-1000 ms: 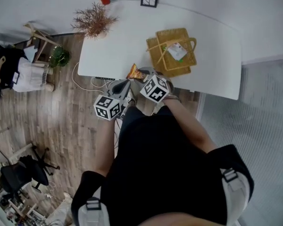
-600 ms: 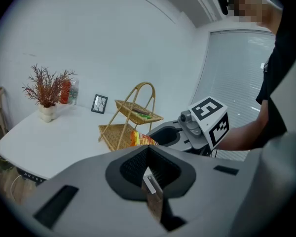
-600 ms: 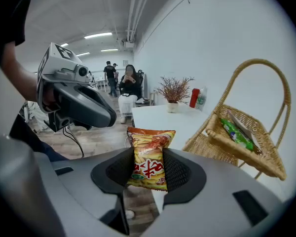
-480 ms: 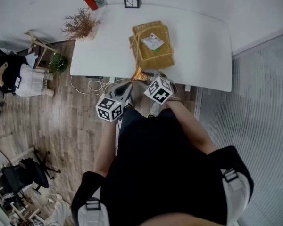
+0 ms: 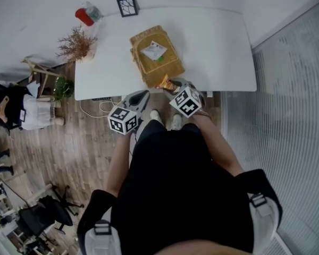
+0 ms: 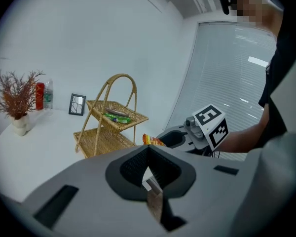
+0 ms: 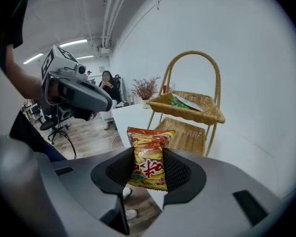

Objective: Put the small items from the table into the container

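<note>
One snack packet (image 7: 147, 143) sits clamped in your right gripper (image 7: 148, 158) at mid-frame beside the wicker basket (image 7: 185, 135); your left gripper (image 6: 148, 153) is closed, empty.

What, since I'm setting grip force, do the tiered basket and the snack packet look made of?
Tiered basket: woven wicker or rattan, matte tan. The open weave of the trays and the bent cane hoop handle point to this.
Snack packet: probably thin plastic film with a glossy print. It shows sheen, creases and a crimped top edge.

Bright, even light; fisheye-warped edges
</note>
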A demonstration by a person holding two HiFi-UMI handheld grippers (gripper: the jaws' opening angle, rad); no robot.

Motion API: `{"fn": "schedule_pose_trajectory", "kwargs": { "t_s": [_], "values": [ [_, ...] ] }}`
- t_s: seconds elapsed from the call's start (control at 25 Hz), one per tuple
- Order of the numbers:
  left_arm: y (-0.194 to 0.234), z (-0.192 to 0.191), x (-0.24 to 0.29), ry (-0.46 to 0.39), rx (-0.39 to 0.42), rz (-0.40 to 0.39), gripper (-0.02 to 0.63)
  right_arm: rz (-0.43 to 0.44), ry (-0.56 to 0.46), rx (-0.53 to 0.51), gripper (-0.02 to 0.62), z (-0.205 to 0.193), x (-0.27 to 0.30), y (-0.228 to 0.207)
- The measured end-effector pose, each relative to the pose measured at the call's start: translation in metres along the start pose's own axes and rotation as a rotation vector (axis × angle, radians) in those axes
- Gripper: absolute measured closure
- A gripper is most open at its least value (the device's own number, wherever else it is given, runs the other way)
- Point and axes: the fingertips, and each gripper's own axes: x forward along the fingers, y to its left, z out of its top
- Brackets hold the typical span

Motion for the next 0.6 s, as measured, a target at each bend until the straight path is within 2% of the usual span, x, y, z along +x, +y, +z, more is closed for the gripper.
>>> {"fn": "schedule_pose_trajectory", "kwargs": {
  "t_s": [0.16, 0.28, 0.48, 0.6],
  "values": [
    [0.002, 0.006, 0.011, 0.005, 0.006, -0.052, 0.603, -0.039, 0.026, 0.050, 0.417, -0.017, -0.004, -0.011],
    [0.009, 0.008, 0.016, 0.007, -0.003, -0.074, 0.603, -0.044, 0.047, 0.050, 0.417, -0.018, -0.004, -0.013],
    [0.016, 0.017, 0.018, -0.003, -0.003, -0.118, 0.603, -0.053, 0.054, 0.054, 0.417, -0.006, -0.007, -0.006],
    [0.021, 0.025, 0.017, -0.036, -0.034, -0.147, 0.603, -0.062, 0.044, 0.033, 0.417, 0.009, -0.015, 0.001]
  ]
}}
